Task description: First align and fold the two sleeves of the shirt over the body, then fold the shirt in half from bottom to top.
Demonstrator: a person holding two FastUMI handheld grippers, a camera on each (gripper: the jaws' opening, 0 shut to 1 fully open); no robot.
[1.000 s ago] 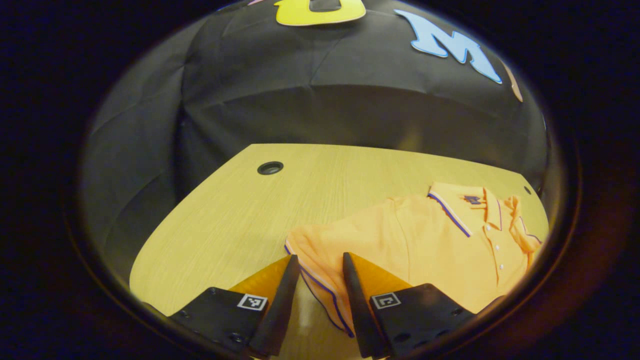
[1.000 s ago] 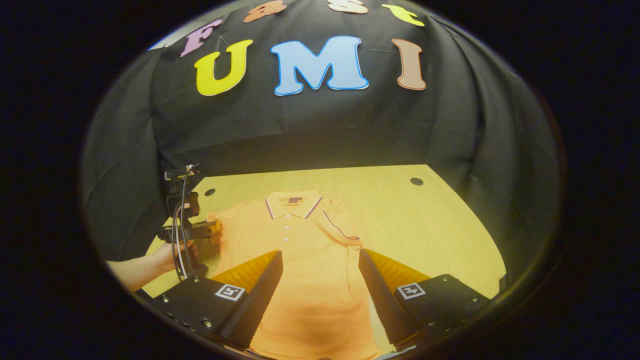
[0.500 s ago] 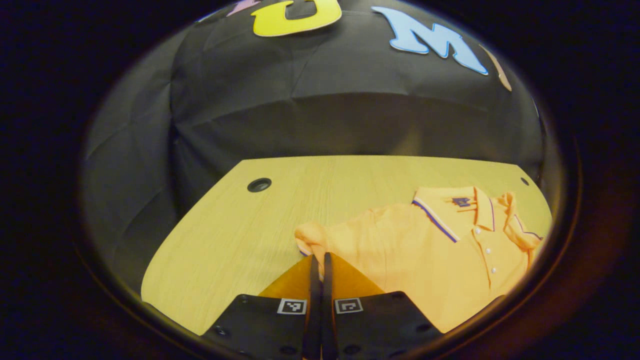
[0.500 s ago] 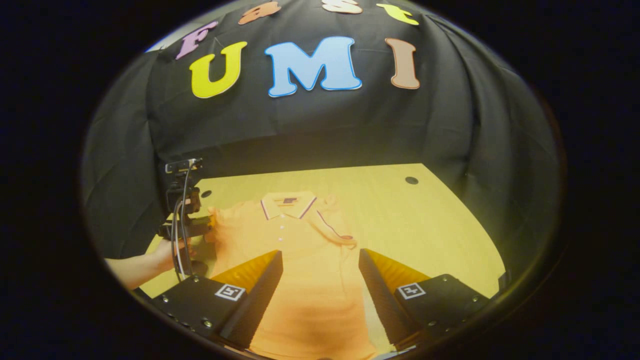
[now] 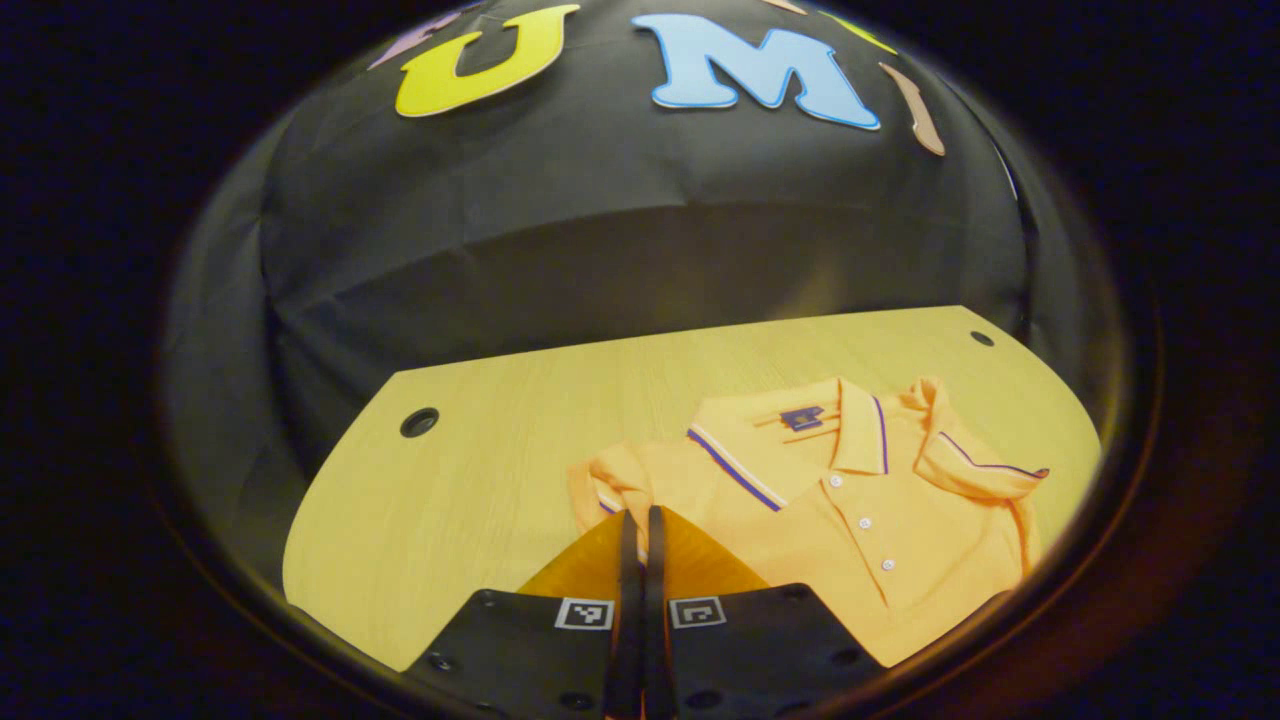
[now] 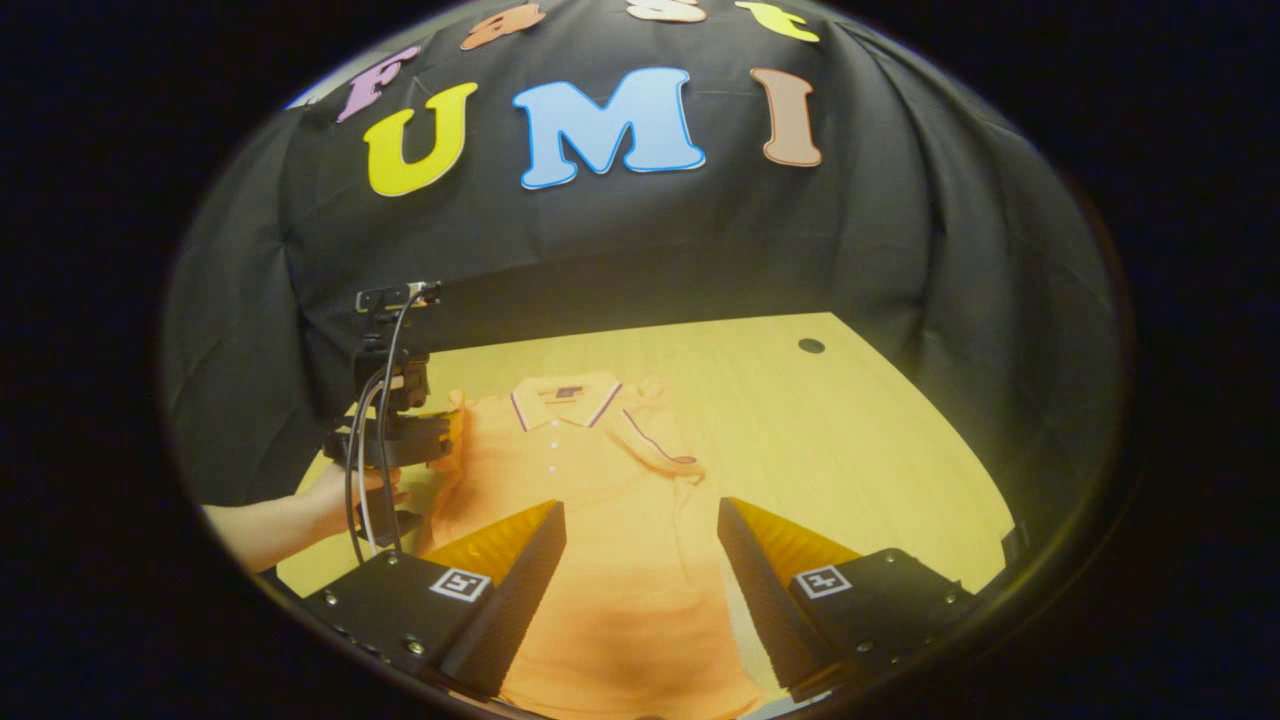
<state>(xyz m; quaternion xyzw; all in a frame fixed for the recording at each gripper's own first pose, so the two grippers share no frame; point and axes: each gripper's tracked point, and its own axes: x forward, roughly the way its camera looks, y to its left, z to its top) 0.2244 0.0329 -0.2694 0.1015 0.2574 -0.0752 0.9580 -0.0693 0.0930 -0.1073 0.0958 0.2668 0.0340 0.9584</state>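
Left gripper (image 5: 636,515) clamped on left sleeve (image 5: 605,485) of orange polo shirt (image 5: 850,520), flat on wooden table (image 5: 450,500). Shirt body lies to its right, so fold goes rightward. Right gripper (image 6: 640,520) spread wide above lower body.

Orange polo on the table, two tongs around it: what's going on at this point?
A person is folding the orange polo shirt on the wooden table with handheld tongs. The left tongs are shut on the sleeve on their side, bunched at the fingertips and ready to go over the body. The other sleeve already lies folded across the chest. The right tongs are open above the shirt's lower body, gripping nothing. The bottom-to-top fold is not yet done.
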